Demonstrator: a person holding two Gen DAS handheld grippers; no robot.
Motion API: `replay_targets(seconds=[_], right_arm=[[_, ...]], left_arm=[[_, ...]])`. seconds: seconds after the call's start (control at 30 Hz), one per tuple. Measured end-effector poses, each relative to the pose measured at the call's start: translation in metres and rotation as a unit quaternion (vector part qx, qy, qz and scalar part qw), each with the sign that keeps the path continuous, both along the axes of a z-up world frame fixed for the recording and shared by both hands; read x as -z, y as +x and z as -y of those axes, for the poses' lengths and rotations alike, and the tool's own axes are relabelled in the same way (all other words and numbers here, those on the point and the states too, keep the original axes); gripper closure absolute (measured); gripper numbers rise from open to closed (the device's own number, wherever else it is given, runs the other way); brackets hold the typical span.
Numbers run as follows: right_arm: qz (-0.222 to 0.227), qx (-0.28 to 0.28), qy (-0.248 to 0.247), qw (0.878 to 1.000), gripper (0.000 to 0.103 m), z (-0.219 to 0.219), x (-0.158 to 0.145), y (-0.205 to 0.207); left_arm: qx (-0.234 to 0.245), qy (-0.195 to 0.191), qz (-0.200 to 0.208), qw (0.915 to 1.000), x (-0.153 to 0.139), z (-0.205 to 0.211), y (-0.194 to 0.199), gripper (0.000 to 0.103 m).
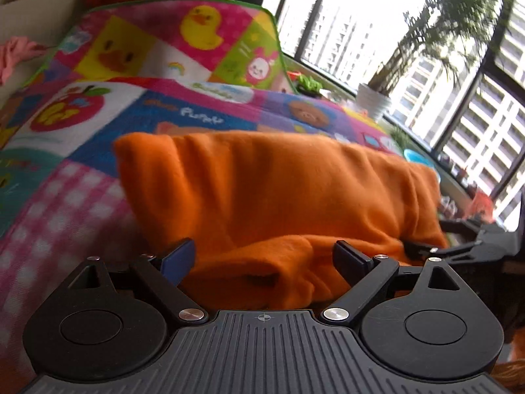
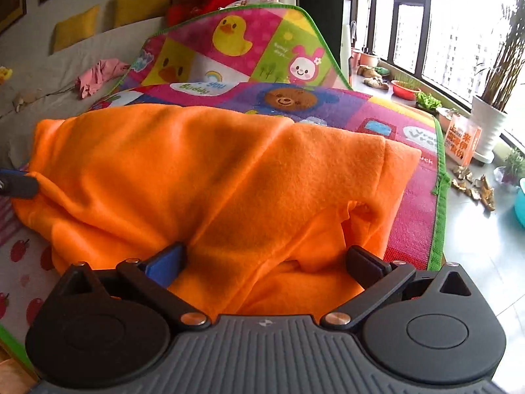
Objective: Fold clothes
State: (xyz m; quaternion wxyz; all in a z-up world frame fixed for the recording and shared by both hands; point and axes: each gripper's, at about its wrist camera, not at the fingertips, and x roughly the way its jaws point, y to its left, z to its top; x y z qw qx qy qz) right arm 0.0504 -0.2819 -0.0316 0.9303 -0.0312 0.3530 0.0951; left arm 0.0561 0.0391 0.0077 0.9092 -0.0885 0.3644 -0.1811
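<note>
orange fleece garment [image 1: 279, 197] lies partly folded on the colourful play mat [image 1: 98, 105]. left tongs [image 1: 265, 259] spread wide, a bunched fold between the pads, not pinched. right tongs [image 2: 262, 262] also wide, straddling the garment's near edge, fabric loose between them.

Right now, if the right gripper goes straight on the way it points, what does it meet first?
Most likely the orange fleece garment: the right gripper has open jaws with its bunched near edge already between them.
</note>
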Motion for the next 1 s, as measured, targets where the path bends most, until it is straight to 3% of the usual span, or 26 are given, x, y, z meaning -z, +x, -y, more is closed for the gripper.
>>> replay_targets(seconds=[0.23, 0.33, 0.43, 0.53, 0.77, 0.9, 1.0], right_arm=[[0.006, -0.005, 0.008, 1.000, 0.000, 0.001, 0.003, -0.005], [0.015, -0.017, 0.031, 0.999, 0.000, 0.008, 0.004, -0.006], [0.010, -0.015, 0.093, 0.996, 0.000, 0.028, 0.002, -0.006], [-0.005, -0.023, 0.130, 0.991, 0.000, 0.033, -0.002, 0.004], [0.002, -0.098, 0.054, 0.994, 0.000, -0.016, -0.002, 0.060], [0.008, -0.103, 0.041, 0.994, 0.000, -0.033, -0.008, 0.109], [0.007, -0.105, -0.001, 0.994, 0.000, -0.035, -0.005, 0.126]], left_arm=[[-0.054, -0.027, 0.002, 0.9982, -0.015, -0.023, 0.003, 0.008], [-0.064, -0.030, -0.030, 0.9970, -0.001, -0.023, 0.011, 0.008], [-0.064, -0.037, -0.053, 0.9958, 0.018, -0.019, 0.016, 0.008], [-0.061, -0.033, -0.046, 0.9966, 0.024, -0.013, 0.018, 0.010], [-0.062, -0.024, -0.024, 0.9975, 0.027, -0.010, 0.027, 0.016], [-0.086, -0.018, -0.021, 0.9959, 0.024, -0.017, 0.046, 0.016], [-0.102, -0.007, -0.015, 0.9947, 0.018, -0.025, 0.051, 0.016]])
